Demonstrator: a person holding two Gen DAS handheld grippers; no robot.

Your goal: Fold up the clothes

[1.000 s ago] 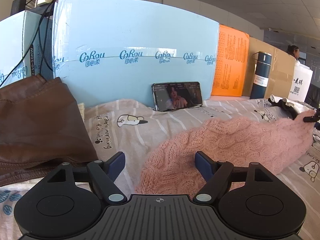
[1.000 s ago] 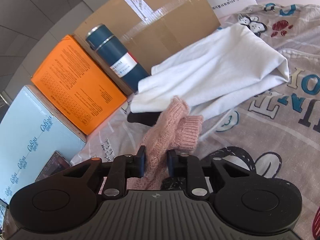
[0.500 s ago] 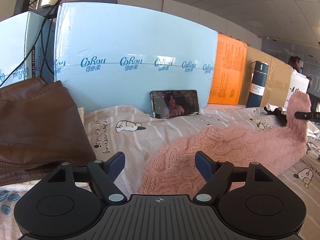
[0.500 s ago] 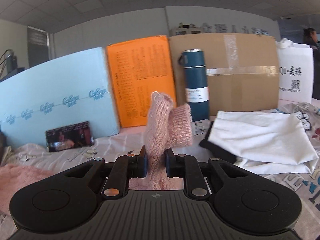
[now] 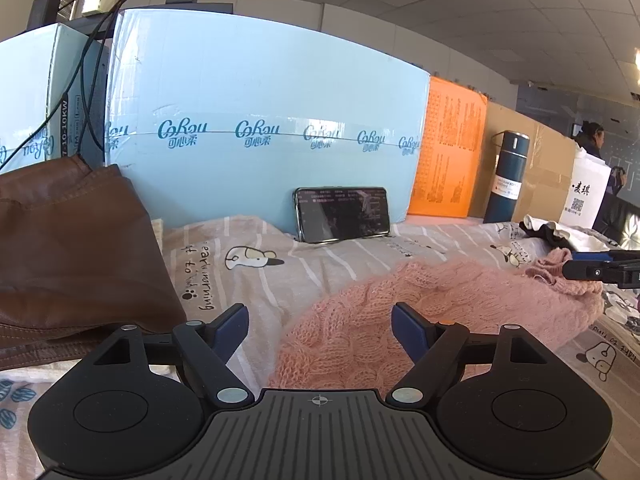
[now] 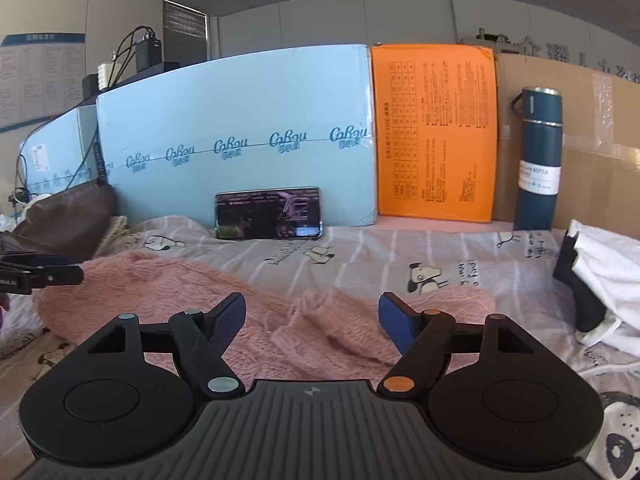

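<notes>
A pink knitted sweater (image 5: 420,312) lies across the cartoon-print bedsheet (image 5: 248,280). My left gripper (image 5: 320,326) stands open over the sweater's near edge, its pads not touching the knit. In the right wrist view the sweater (image 6: 192,292) spreads to the left and its sleeve cuff (image 6: 320,320) lies flat between my fingers. My right gripper (image 6: 312,316) has its jaws opening, and the pads stand clear of the cuff. The right gripper's fingers (image 5: 600,268) show at the right edge of the left wrist view, beside the cuff. The left gripper's fingers (image 6: 44,274) show at the left edge of the right wrist view.
A brown leather garment (image 5: 68,248) lies at the left. A phone (image 5: 342,214) leans on a pale blue box (image 5: 260,112). Behind stand an orange box (image 6: 436,132), a dark blue flask (image 6: 538,160) and a cardboard box (image 6: 600,148). White and black clothes (image 6: 600,280) are piled at the right.
My right gripper carried the sleeve cuff leftwards over the sweater, rolled level, then opened and let it drop onto the knit. The left gripper stayed where it was.
</notes>
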